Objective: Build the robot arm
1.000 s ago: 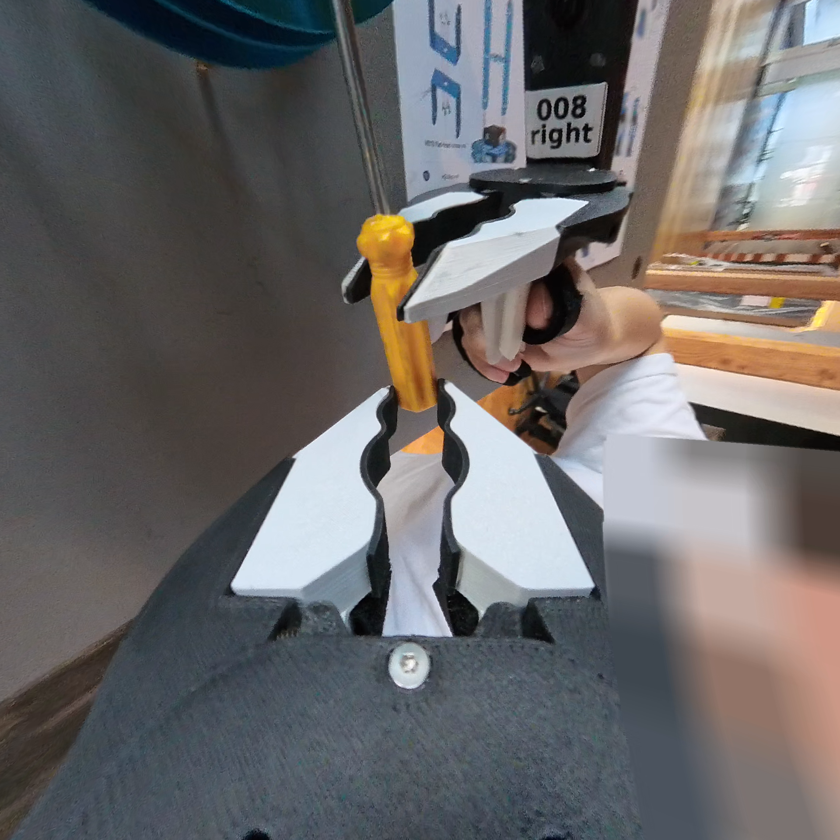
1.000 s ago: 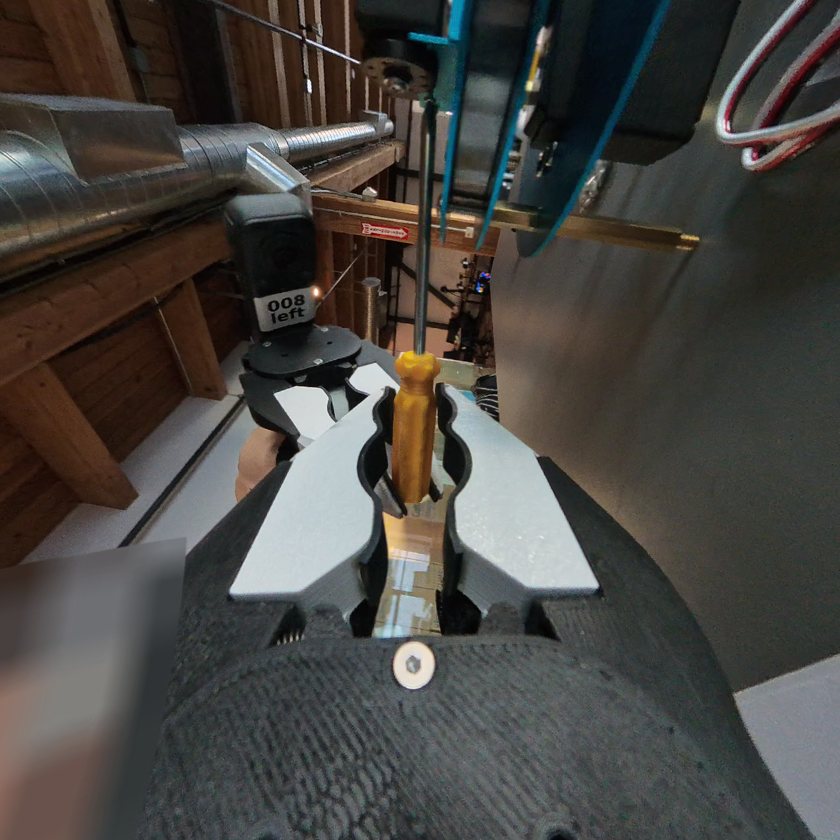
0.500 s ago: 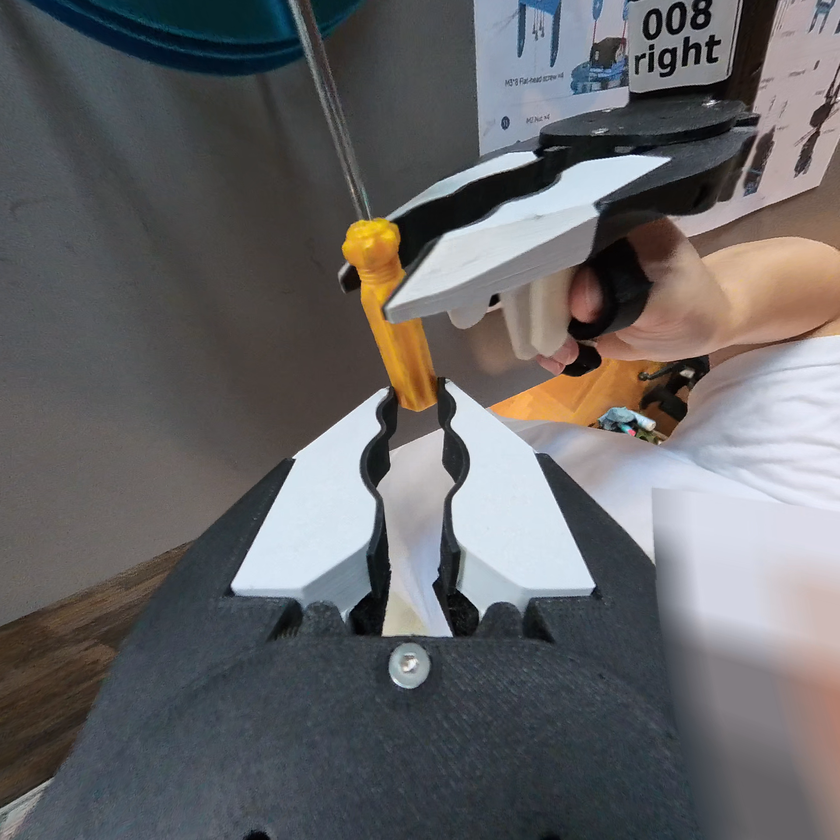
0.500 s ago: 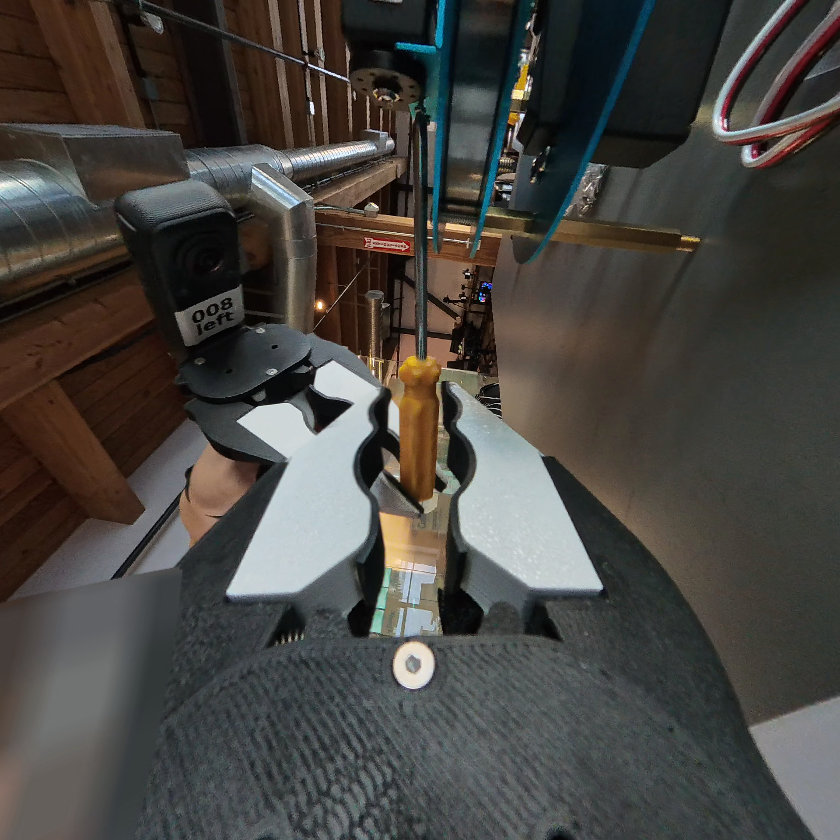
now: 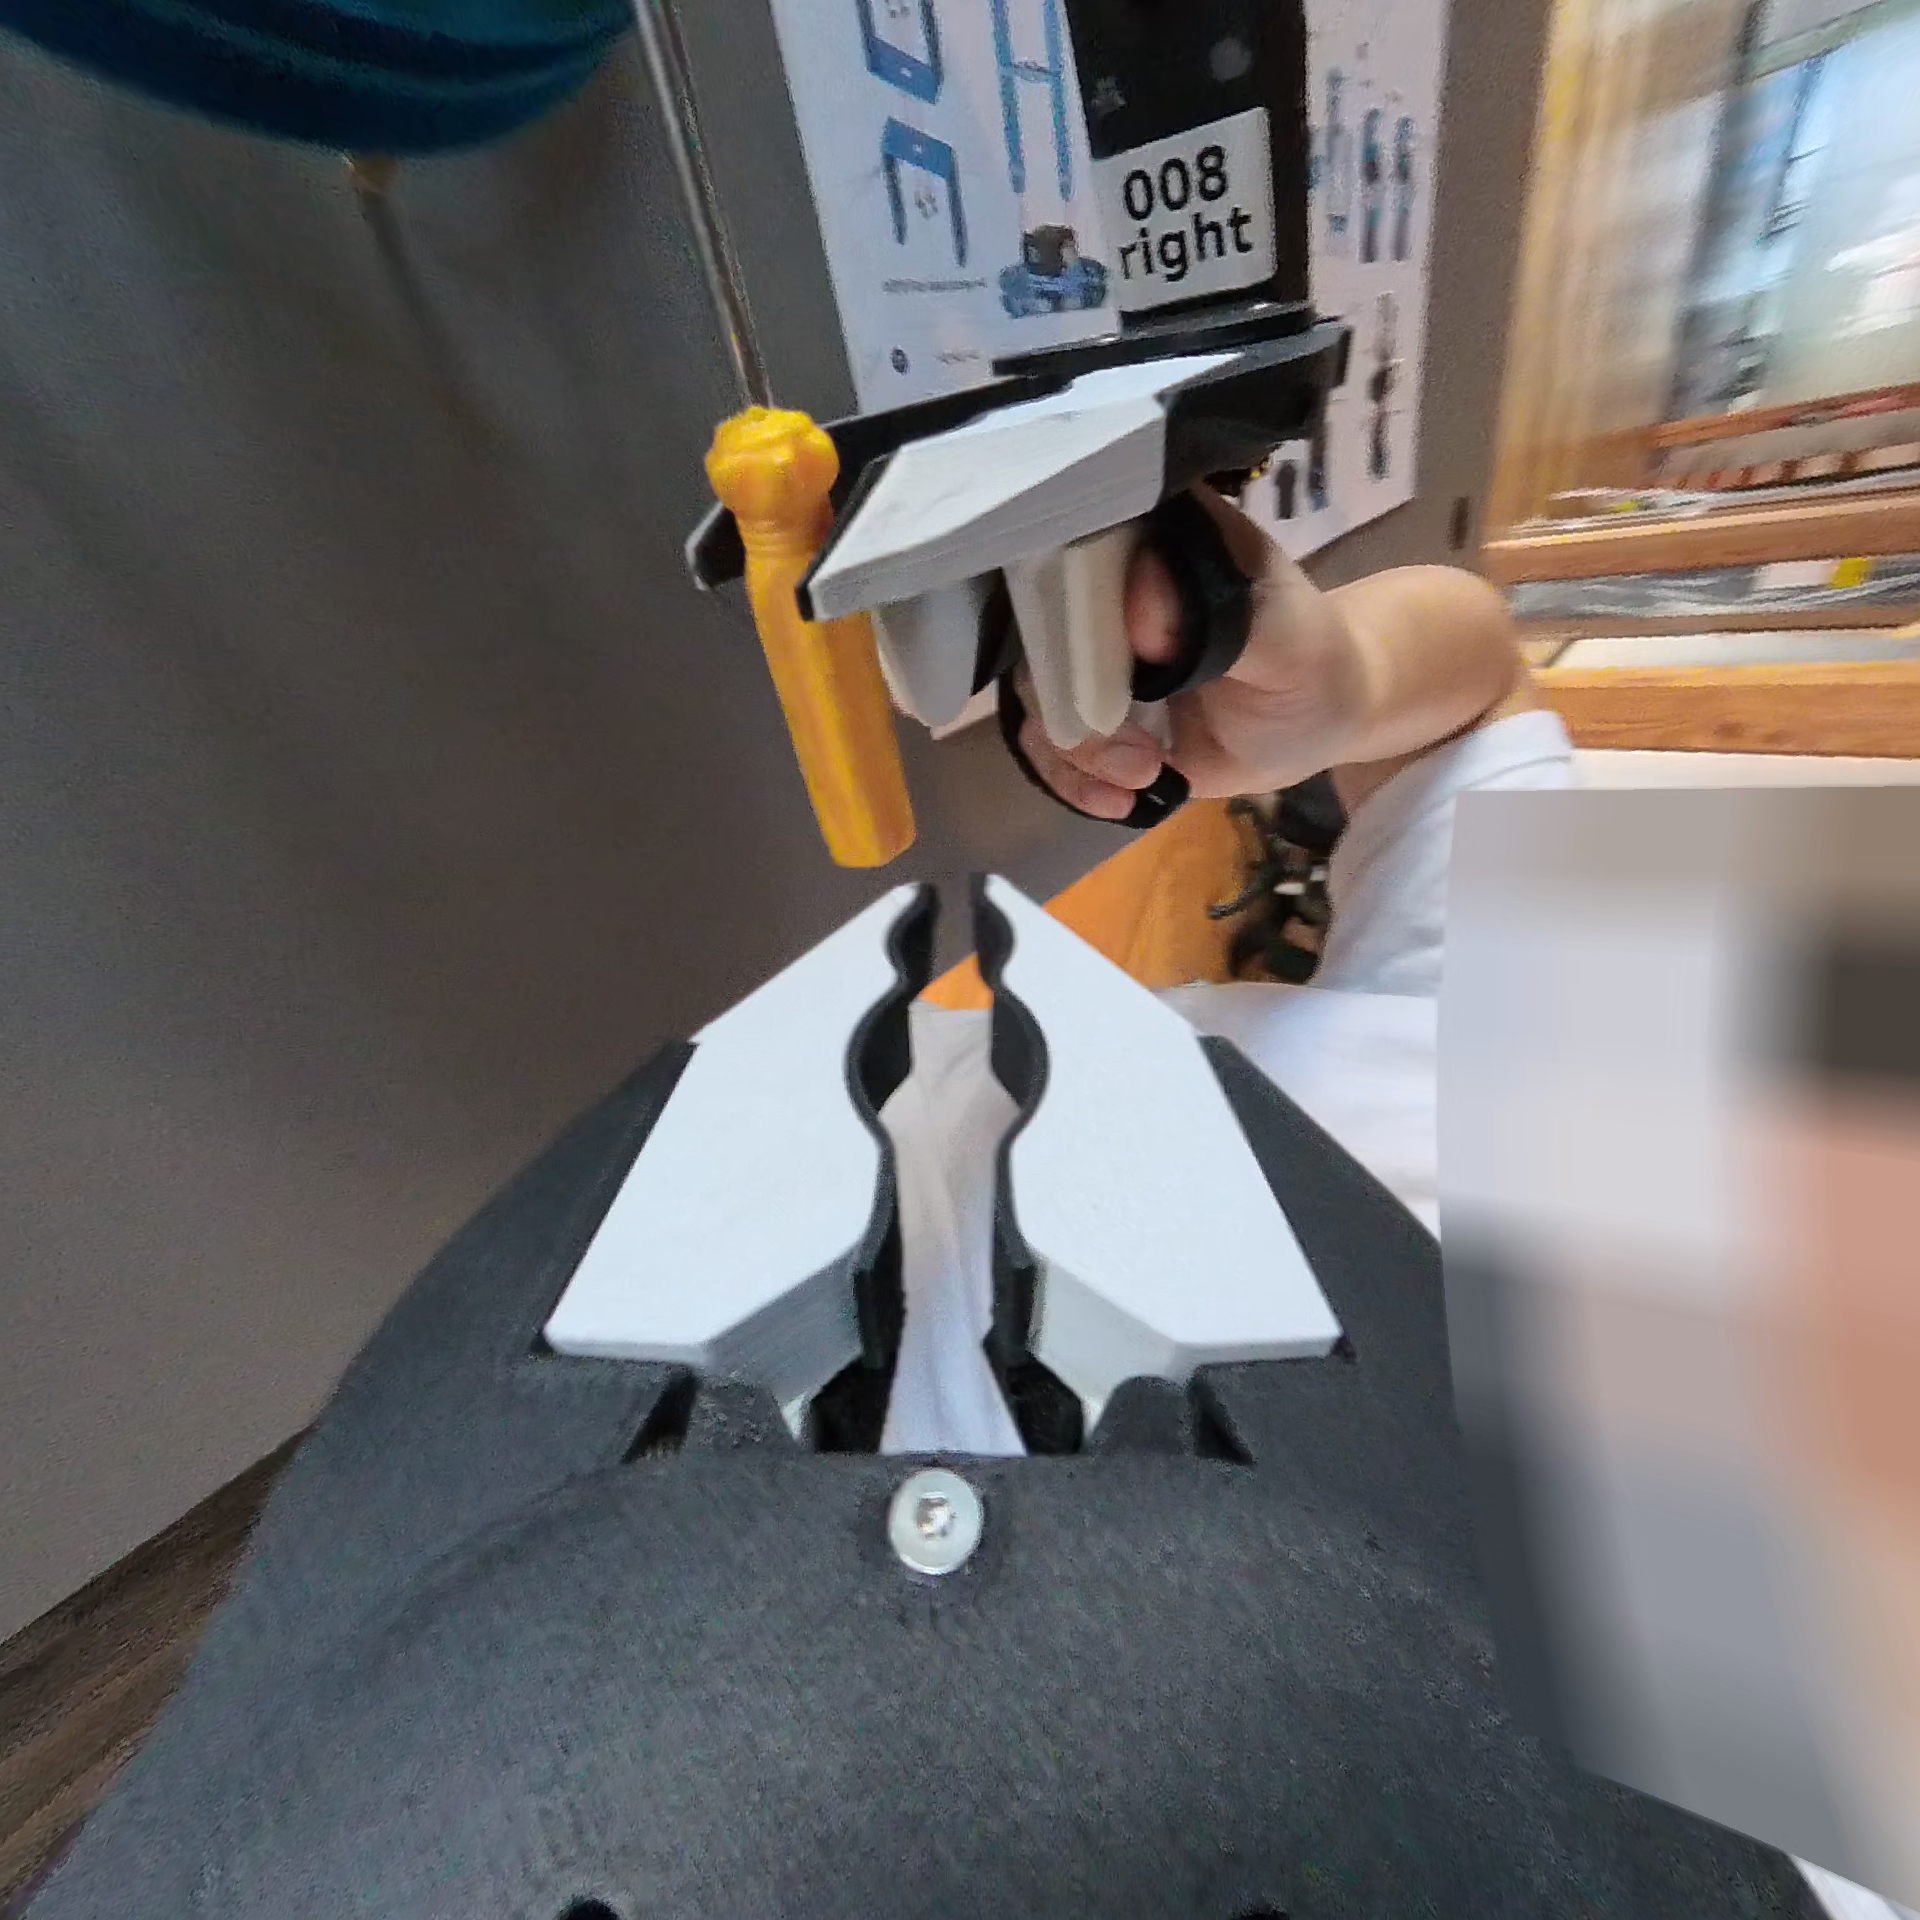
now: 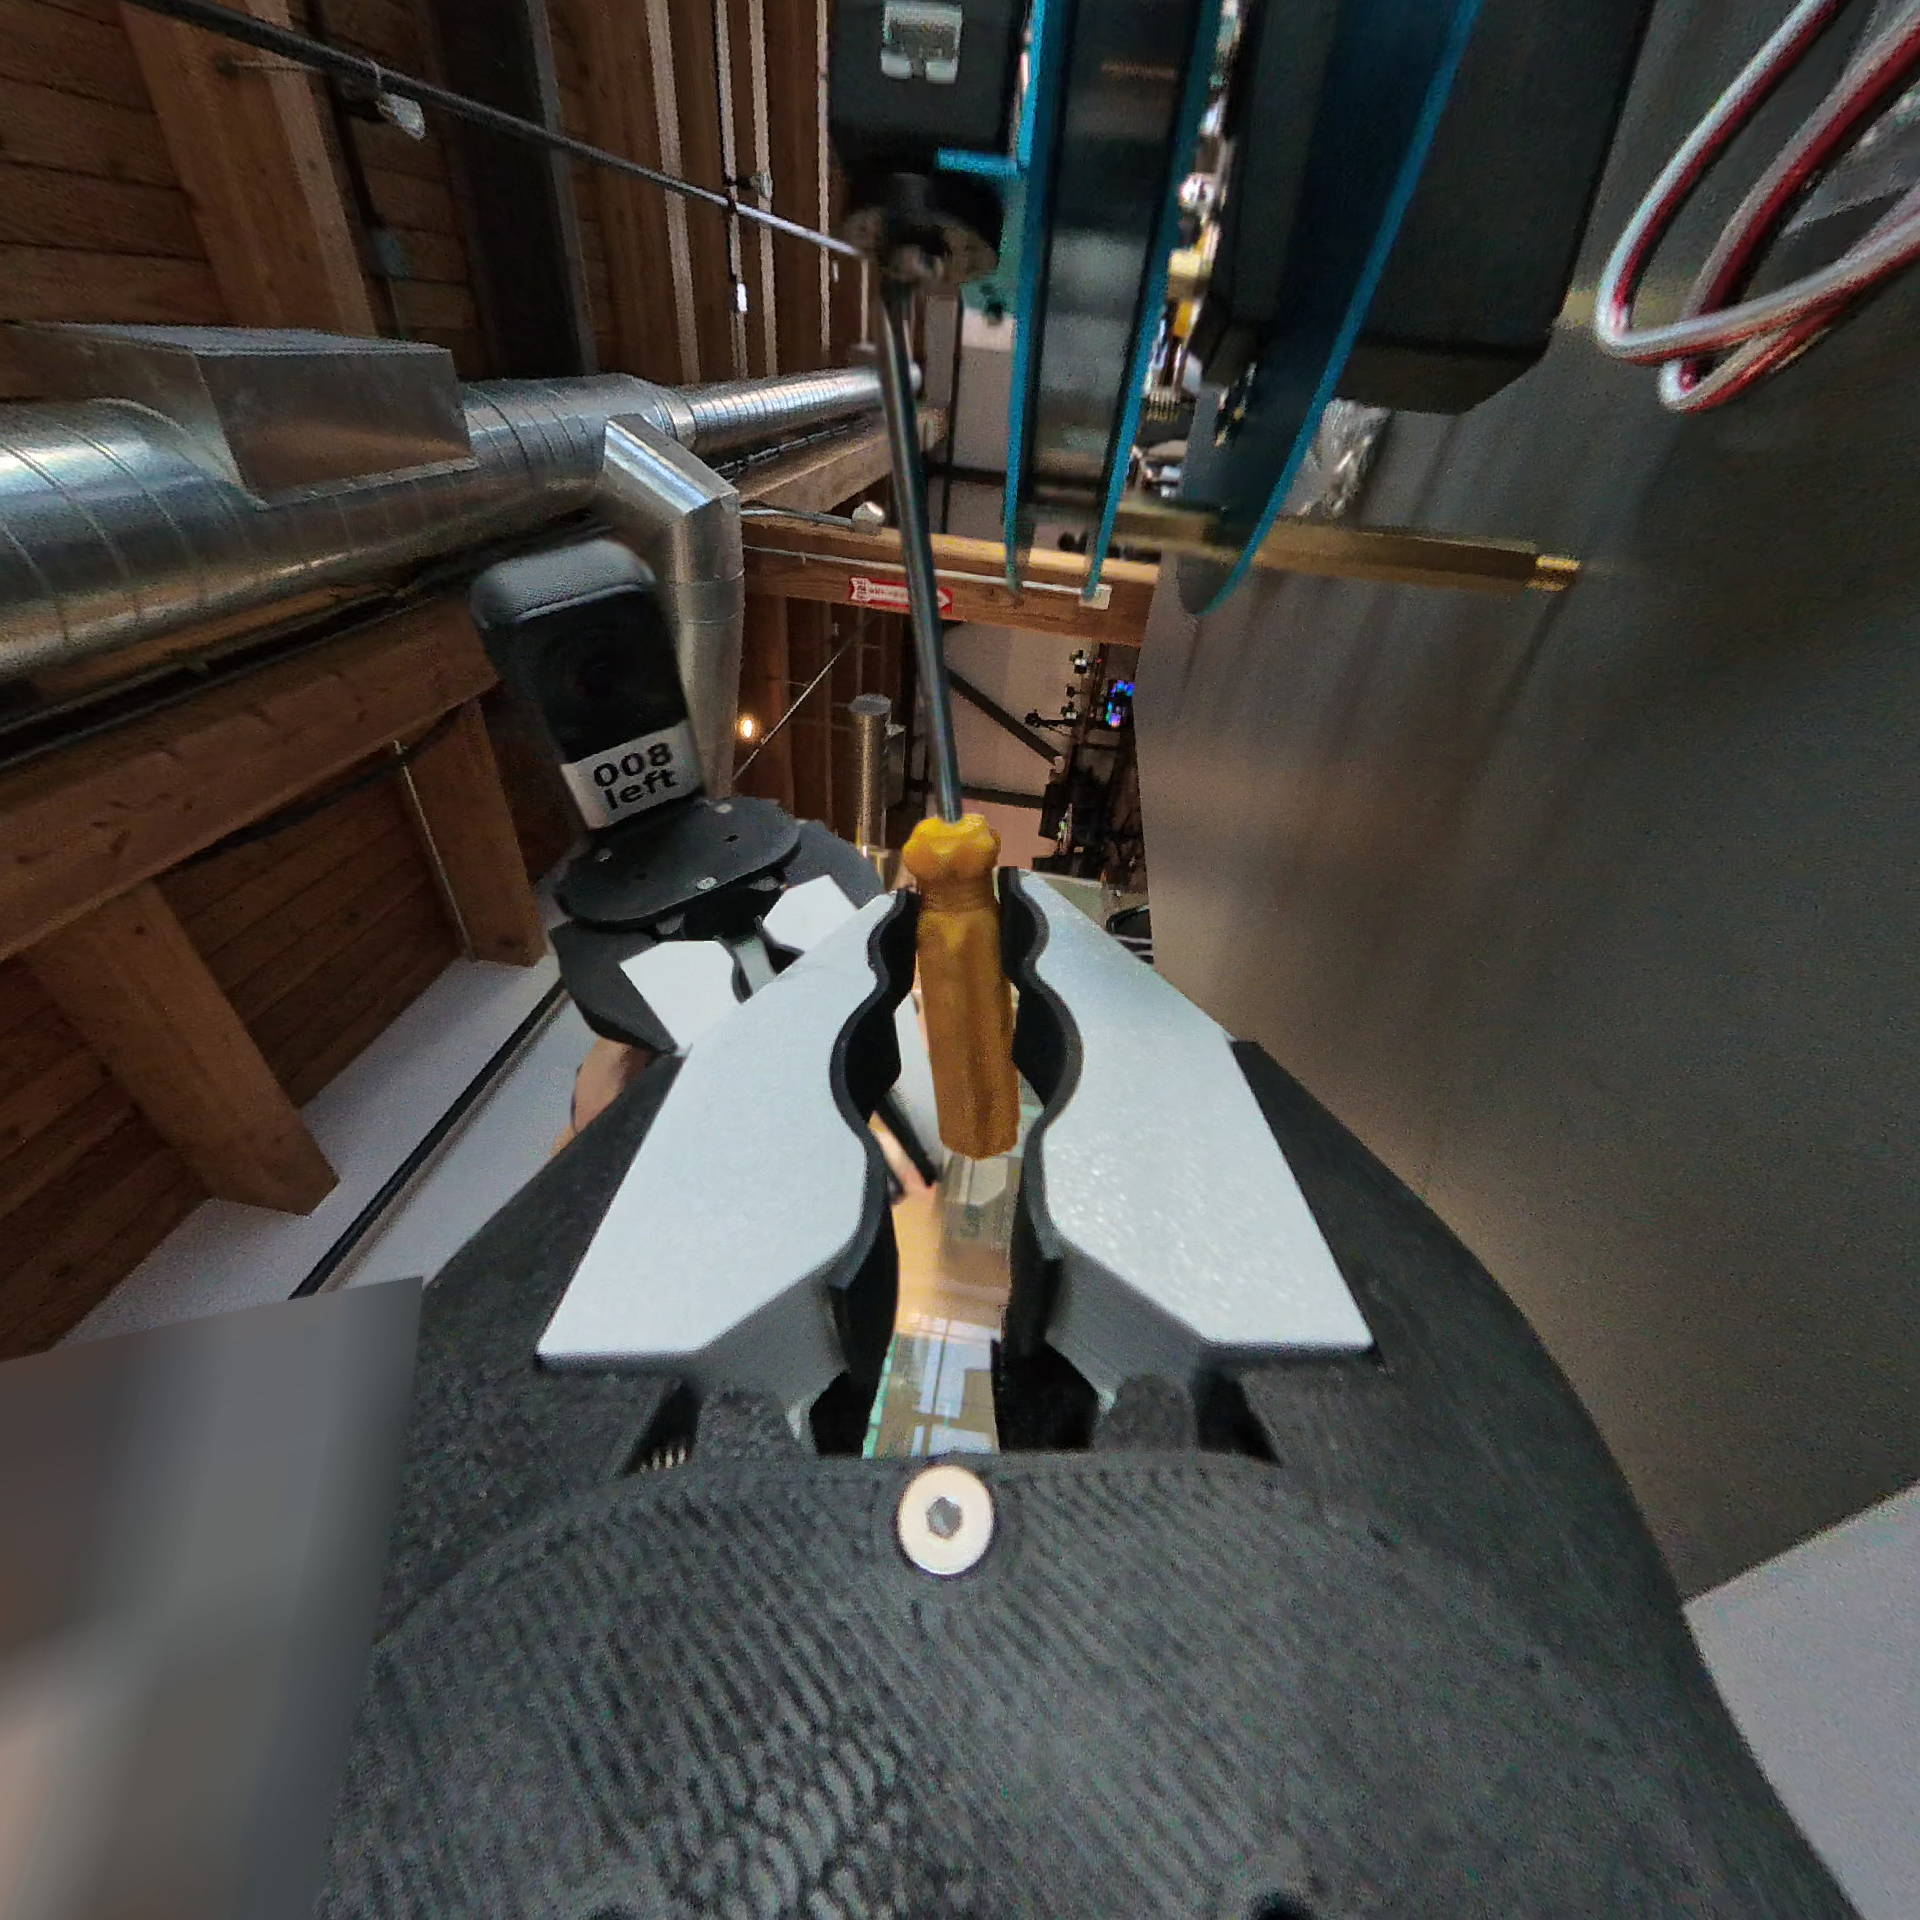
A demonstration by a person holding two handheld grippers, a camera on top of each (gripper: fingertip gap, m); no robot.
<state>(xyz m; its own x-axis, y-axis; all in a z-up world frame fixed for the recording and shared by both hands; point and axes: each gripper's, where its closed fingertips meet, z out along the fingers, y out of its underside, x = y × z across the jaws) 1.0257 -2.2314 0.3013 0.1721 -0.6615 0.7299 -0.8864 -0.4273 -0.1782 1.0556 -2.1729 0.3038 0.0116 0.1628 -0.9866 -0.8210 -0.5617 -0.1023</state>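
Observation:
A screwdriver with an orange handle (image 5: pixel 821 675) and a thin steel shaft (image 6: pixel 914 520) points up at a blue-plated assembly with black blocks (image 6: pixel 1091 260). My right gripper (image 6: pixel 956 894) is shut on the upper part of the handle (image 6: pixel 966 1029); it also shows in the left wrist view (image 5: pixel 779 540), held by a hand. My left gripper (image 5: pixel 951 899) sits just below the handle's free end, apart from it, with jaws nearly together and nothing between them. It shows behind the right fingers in the right wrist view (image 6: pixel 717 945).
A grey panel (image 6: pixel 1507 935) stands close on the right of the shaft. Red and white cables (image 6: pixel 1745 260) and a brass standoff (image 6: pixel 1403 561) hang near the assembly. Paper sheets (image 5: pixel 935 187) are on the wall. A metal duct (image 6: pixel 312 499) and wooden beams run on the left. The tips of one gripper are about 6 cm away from the tips of the other.
My left gripper has let go of the handle's lower end, closed, and now sits below it. My right gripper keeps its hold on the handle.

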